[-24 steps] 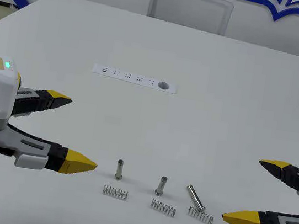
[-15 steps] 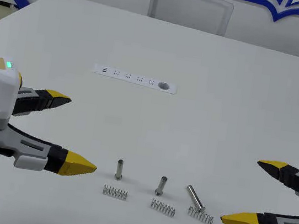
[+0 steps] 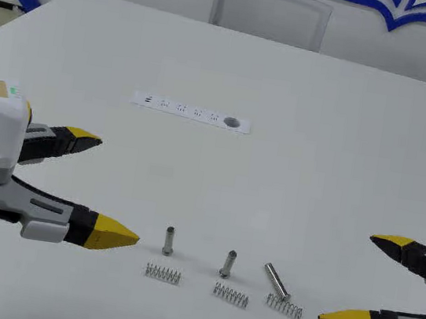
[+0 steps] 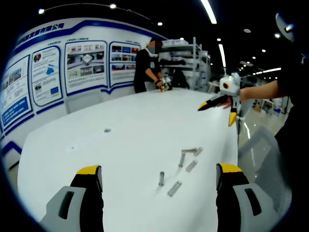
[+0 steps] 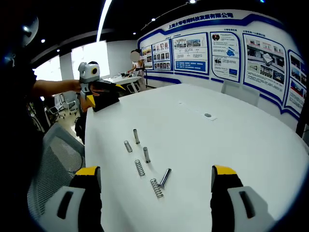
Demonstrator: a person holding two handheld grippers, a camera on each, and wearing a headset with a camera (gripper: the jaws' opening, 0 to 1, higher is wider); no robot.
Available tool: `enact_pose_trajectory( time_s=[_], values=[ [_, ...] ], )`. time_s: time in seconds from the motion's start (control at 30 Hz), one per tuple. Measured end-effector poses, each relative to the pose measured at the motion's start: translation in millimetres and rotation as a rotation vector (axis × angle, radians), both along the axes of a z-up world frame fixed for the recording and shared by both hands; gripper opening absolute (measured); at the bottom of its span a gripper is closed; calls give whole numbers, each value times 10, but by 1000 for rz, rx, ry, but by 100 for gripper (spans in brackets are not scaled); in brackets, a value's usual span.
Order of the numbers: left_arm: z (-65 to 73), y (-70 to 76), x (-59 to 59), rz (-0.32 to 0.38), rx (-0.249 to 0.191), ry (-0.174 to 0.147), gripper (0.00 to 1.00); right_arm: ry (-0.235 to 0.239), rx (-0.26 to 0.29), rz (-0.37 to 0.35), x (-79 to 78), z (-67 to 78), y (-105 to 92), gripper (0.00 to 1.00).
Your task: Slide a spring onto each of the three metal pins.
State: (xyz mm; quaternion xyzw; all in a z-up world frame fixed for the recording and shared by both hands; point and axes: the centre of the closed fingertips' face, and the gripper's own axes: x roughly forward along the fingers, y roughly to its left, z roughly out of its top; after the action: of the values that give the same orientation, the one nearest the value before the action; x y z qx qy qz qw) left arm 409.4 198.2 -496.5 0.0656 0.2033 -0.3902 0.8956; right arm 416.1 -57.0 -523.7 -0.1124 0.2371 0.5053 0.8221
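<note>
Yellow-tipped and spread wide with nothing between its jaws, our left tool [image 3: 116, 189] hovers above the white bench [image 3: 290, 178], clear of the parts, which we read as a ready pose ahead of a first pick. Just past its lower tip the left pin [image 3: 169, 241] stands upright, with the left spring [image 3: 163, 274] lying on its side just in front, so each spring sits matched to its pin. Farther from that tool the middle pin [image 3: 228, 263] also stands, the middle spring [image 3: 230, 294] before it. Nearest our right tool [image 3: 349, 279] the right pin [image 3: 276, 282] lies tipped over, its lower end at the right spring [image 3: 284, 308]; we judge it will need holding or righting. The right tool is likewise wide open and empty, its lower tip near that spring. No spring is on a pin yet.
</note>
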Motion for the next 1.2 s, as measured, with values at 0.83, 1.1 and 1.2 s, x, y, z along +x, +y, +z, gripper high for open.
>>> enact_pose_trajectory(
  time_s=[0.83, 1.1, 1.2],
  values=[
    [-44, -48, 40, 17, -22, -9, 100, 23, -3, -3, 18, -115, 99, 87],
    [-34, -74, 1, 12, -57, -23, 95, 24, -12, 7, 68, -123, 197, 81],
    [-13, -95, -18, 2, -77, -22, 91, 29, -13, 7, 95, -131, 213, 79]
  ],
)
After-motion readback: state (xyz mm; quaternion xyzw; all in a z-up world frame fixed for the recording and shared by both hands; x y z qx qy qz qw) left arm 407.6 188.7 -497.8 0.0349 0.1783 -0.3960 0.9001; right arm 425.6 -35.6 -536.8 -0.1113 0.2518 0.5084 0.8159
